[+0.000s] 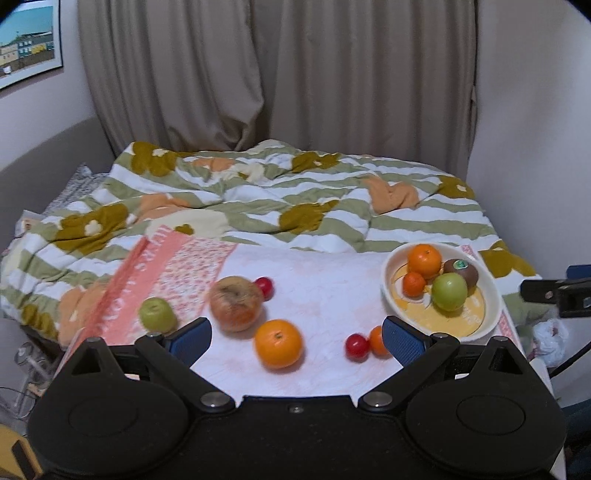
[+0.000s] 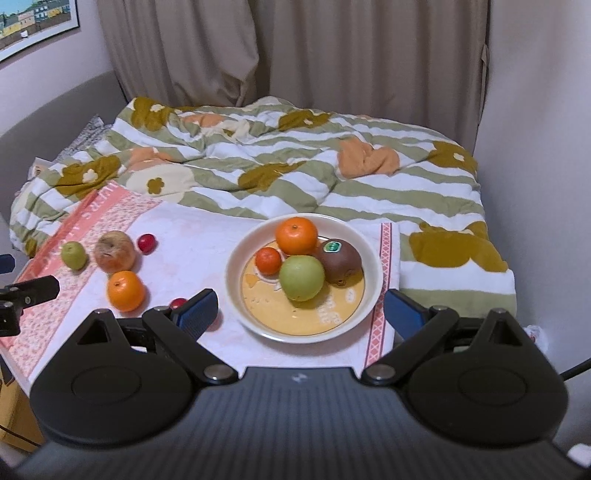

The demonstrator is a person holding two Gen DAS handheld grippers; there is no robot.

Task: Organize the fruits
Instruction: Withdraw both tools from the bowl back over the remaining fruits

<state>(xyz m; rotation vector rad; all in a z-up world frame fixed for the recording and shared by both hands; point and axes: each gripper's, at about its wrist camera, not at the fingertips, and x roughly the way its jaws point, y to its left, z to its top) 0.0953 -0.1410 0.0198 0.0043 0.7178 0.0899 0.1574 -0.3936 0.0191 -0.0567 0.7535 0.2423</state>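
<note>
The left tool (image 1: pixel 297 339) hangs with its blue fingers spread wide and nothing between them, low over the near edge of the bench (image 1: pixel 325 291). A large orange (image 1: pixel 279 343) lies just ahead of the gap, with a small red fruit (image 1: pixel 357 346) and a small orange fruit (image 1: pixel 377 340) touching each other beside the tool's right-hand finger. Farther from the tool sit a blotchy apple (image 1: pixel 236 302), a second red fruit (image 1: pixel 264 287) just behind it, and a small green fruit (image 1: pixel 157 314) close to the left-hand finger.

The right tool (image 2: pixel 301 308) is likewise wide open and empty, its fingers flanking the near rim of the plate (image 2: pixel 236 291). On the plate, pressed together, are an orange (image 2: pixel 296 235), a small tangerine (image 2: pixel 268 260), a green apple (image 2: pixel 301 277) and a kiwi (image 2: pixel 340 261) with a green sticker.

Taking the plate as the mark: the loose fruit all lies to its left on the pale pink cloth, well apart from it. Beyond the plate a striped, flowered quilt (image 2: pixel 280 162) is heaped on a bed, with beige curtains (image 2: pixel 295 48) behind and a framed picture (image 2: pixel 33 22) high on the wall to the left. The cloth's patterned border runs just right of the plate, where the bench ends; bare cloth lies open between the plate and the scattered fruit.
</note>
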